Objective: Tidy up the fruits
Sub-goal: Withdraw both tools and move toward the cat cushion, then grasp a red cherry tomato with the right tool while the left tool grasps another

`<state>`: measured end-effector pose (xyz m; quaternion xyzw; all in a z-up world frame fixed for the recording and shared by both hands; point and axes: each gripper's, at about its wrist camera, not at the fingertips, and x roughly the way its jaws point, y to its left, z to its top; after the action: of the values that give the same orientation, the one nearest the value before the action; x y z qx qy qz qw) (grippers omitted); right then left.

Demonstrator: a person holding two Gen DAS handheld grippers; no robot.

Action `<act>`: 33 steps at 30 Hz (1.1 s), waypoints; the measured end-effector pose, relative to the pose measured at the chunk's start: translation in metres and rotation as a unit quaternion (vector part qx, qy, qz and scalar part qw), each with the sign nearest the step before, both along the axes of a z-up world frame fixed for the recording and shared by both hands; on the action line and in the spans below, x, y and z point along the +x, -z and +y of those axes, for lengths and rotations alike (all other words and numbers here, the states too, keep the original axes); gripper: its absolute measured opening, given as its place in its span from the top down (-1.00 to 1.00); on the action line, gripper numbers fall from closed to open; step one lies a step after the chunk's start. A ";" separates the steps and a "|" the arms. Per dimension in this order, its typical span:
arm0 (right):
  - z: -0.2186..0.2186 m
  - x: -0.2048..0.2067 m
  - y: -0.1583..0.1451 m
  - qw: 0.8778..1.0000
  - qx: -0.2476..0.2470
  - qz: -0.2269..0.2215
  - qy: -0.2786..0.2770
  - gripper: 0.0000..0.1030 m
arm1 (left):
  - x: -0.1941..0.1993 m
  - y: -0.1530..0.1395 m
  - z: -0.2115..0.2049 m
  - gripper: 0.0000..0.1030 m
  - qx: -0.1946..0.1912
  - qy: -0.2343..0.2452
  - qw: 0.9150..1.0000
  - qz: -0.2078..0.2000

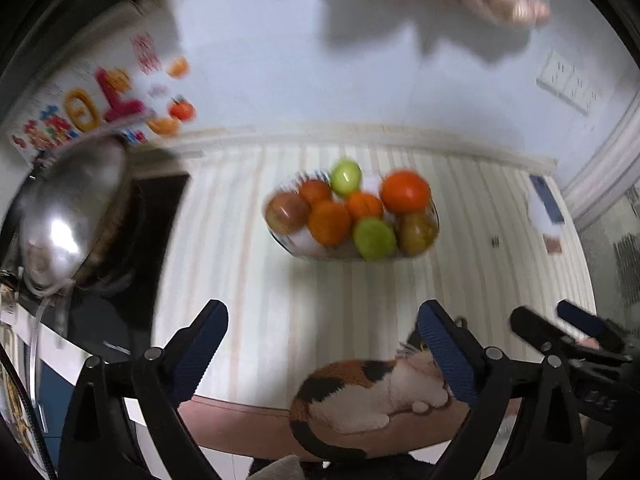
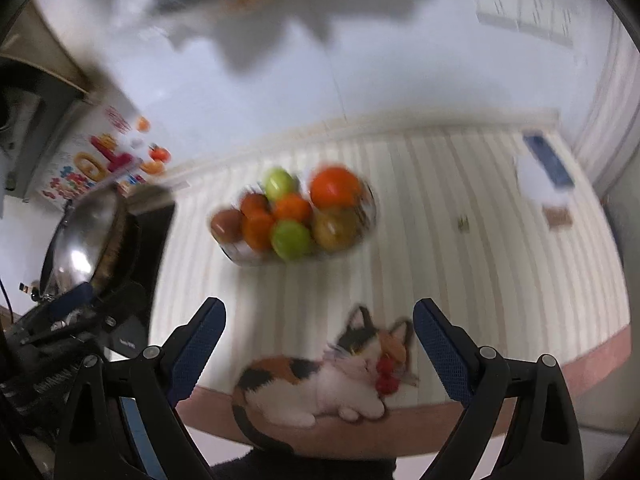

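Note:
A glass bowl (image 1: 298, 246) stands on a striped table mat and holds several fruits: oranges (image 1: 405, 191), green apples (image 1: 374, 239) and reddish-brown apples (image 1: 287, 212). The bowl also shows in the right wrist view (image 2: 240, 258), with an orange (image 2: 335, 186) and a green apple (image 2: 291, 239) in it. My left gripper (image 1: 322, 324) is open and empty, well short of the bowl. My right gripper (image 2: 319, 320) is open and empty, also short of the bowl; it shows at the right of the left wrist view (image 1: 556, 320). Both views are blurred.
A metal pot lid (image 1: 72, 208) on a dark cooker stands at the left. A colourful poster (image 1: 88, 108) hangs on the wall behind it. A cat picture (image 2: 320, 384) is on the mat's near edge. A blue-and-white packet (image 2: 544, 168) lies at the far right.

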<state>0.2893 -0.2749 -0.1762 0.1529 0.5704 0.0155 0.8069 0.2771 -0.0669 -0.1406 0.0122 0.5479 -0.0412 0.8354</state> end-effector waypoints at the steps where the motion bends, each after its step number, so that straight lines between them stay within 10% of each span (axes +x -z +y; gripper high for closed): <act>1: -0.007 -0.002 0.019 1.000 0.007 0.024 0.007 -0.88 | 0.001 0.013 -0.006 -0.89 0.004 0.004 1.000 0.015; 5: -0.031 -0.017 0.084 0.994 0.032 0.097 0.035 -0.83 | 0.003 0.057 -0.028 -0.89 0.016 0.025 0.997 0.068; 12: -0.036 -0.040 0.170 0.983 0.071 0.162 0.041 -0.15 | 0.003 0.115 -0.057 -0.89 0.037 0.043 0.989 0.138; 21: -0.022 -0.041 0.196 0.987 0.043 0.152 0.012 0.38 | 0.002 0.144 -0.078 -0.89 0.059 0.064 0.983 0.163; 33: -0.080 -0.078 0.183 0.988 0.043 0.127 0.081 0.38 | -0.005 0.165 -0.148 -0.89 0.058 0.167 0.971 0.162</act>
<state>0.2111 -0.3545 -0.3590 0.2340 0.6523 -0.0453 0.7195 0.2719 -0.2149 -0.3053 0.1450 0.6675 -0.1501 0.7148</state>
